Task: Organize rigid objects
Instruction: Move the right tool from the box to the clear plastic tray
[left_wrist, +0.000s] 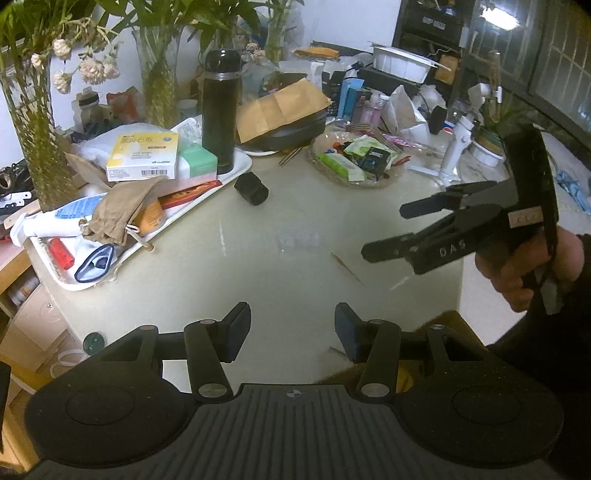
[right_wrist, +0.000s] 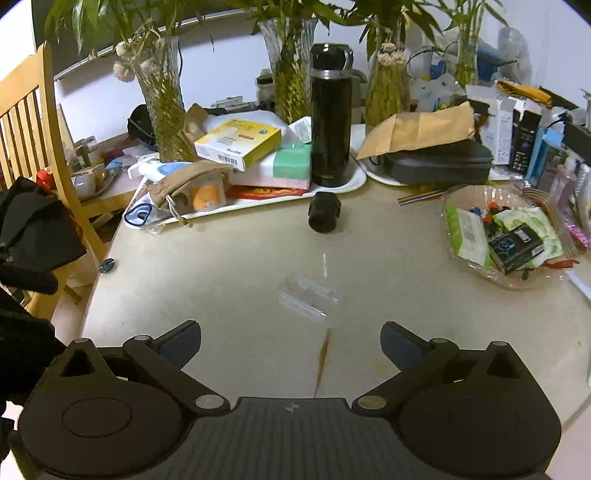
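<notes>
Both grippers hover above the pale table (right_wrist: 221, 295), neither touching anything. Left gripper (left_wrist: 292, 332): jaws apart, nothing between them. Right gripper (right_wrist: 290, 341): jaws spread wide, empty; seen from the left wrist camera it sits at the right (left_wrist: 388, 230), held in a hand (left_wrist: 532, 273).

Small black cylinder (right_wrist: 324, 212) lies on its side on the bare tabletop, just beside the front edge of the white tray (right_wrist: 354, 177); touching or not, cannot tell. Long axis runs roughly from the tray toward the right camera, one end facing that camera. In the left view (left_wrist: 251, 188) the visible end face points right and toward the camera.

Clear plastic sachet (right_wrist: 308, 293) lies flat mid-table, ahead of the right gripper. Thin wooden sliver (right_wrist: 322, 360) lies just beyond that gripper's body, between the fingers.

Tray contents: tall black thermos (right_wrist: 330, 114), upright at the right end; yellow-and-white box (right_wrist: 238, 142) stacked on a green-and-white box (right_wrist: 288, 168); tan drawstring pouch (right_wrist: 184, 181); orange-labelled container (right_wrist: 207, 194) beside it.

Clear glass dish (right_wrist: 461, 199) at the right holds green-and-white packets (right_wrist: 467, 236) and a small black box (right_wrist: 515, 245).
</notes>
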